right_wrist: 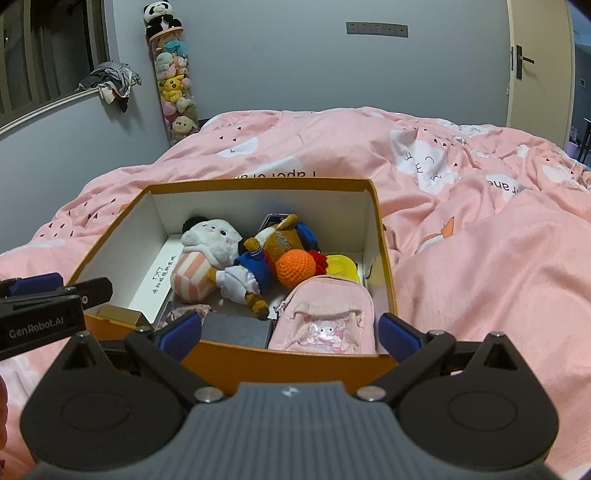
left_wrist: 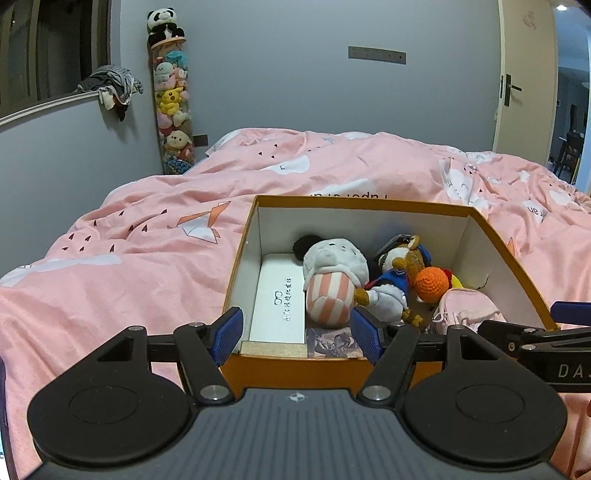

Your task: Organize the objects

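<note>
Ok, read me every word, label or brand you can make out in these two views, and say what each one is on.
"GenRobot.AI": on the side of the left gripper.
"DA": cut off at the frame edge, on the right gripper.
White case in the orange box: a glasses symbol and a line of characters, too small to read.
Pink duvet: upside-down lettering, partly folded away, not readable whole.

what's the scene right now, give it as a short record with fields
setting: pink bedspread on a bed, grey wall behind
container: orange box, open on top, resting on the bedspread
in box: white plush, bear doll, orange ball, pink mini backpack, white case, dark box
left gripper: open, holding nothing, at the box's near edge
right gripper: open, holding nothing, at the box's near edge
background: tall clear tube of plush toys with a panda on top
</note>
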Demonstrator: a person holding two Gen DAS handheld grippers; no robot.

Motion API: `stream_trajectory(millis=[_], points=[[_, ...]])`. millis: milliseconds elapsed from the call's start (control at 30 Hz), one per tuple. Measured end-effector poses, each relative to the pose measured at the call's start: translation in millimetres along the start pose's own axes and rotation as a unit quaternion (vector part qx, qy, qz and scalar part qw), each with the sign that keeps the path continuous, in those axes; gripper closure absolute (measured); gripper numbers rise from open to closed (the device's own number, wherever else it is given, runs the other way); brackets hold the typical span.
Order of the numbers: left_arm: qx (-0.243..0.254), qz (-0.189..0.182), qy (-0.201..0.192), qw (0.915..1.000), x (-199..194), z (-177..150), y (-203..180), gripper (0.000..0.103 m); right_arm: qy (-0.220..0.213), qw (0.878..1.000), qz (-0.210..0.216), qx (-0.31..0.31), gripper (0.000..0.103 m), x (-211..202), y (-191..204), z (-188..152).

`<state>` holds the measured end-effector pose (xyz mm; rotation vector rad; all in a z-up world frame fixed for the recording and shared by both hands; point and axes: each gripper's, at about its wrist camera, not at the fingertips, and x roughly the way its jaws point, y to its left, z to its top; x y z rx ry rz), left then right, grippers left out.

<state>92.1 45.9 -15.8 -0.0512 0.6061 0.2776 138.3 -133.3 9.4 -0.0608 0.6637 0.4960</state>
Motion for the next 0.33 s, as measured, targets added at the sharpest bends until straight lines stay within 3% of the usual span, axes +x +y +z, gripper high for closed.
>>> stream_trajectory(millis=[333], points=[[0.007, -0.01, -0.006, 0.9999, -3.7, -2.8, -3.3, 0.025, 0.003, 1.0, 0.004, -0.01, 0.002, -0.5, 3.5, -1.6]])
